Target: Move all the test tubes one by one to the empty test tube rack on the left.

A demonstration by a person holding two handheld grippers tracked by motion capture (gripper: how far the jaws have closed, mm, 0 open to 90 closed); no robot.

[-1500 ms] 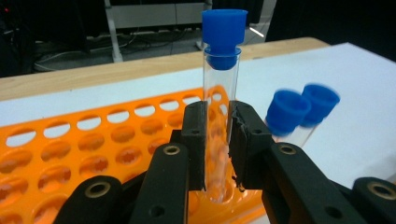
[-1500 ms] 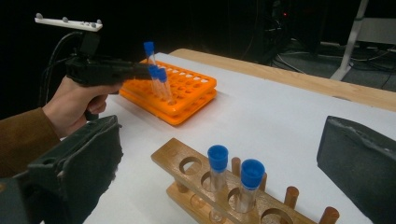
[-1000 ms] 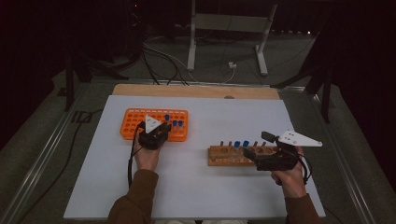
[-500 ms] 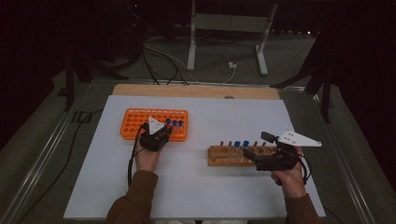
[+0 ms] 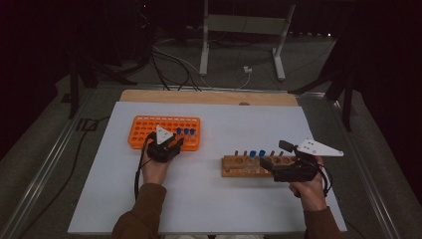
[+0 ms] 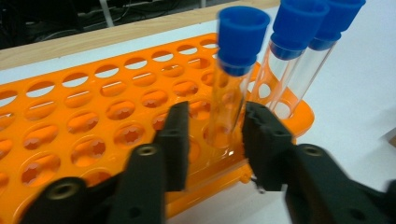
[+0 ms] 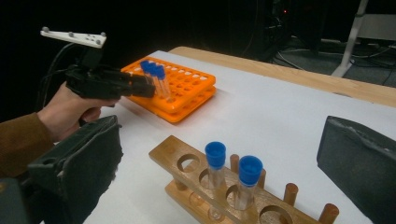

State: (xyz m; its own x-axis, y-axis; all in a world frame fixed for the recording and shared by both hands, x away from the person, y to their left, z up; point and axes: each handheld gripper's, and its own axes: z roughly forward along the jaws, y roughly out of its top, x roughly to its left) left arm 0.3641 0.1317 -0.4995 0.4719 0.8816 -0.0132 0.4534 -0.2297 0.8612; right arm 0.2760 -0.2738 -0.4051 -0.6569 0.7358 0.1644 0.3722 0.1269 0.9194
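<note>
Left gripper view: tube [image 6: 232, 88] loose between left gripper [image 6: 215, 140] jaws, in orange rack [image 6: 93, 126]

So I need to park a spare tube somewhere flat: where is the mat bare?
The white mat is bare between the two forearms, in front of the wooden rack. It is also bare beyond that rack, right of the orange rack. It is crowded at the orange rack's near edge, where the left gripper straddles a blue-capped tube.

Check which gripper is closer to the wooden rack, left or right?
Right. The right gripper hovers at the wooden rack, its jaws wide apart over the right end. The left gripper is off at the orange rack, jaws either side of a blue-capped tube.
</note>
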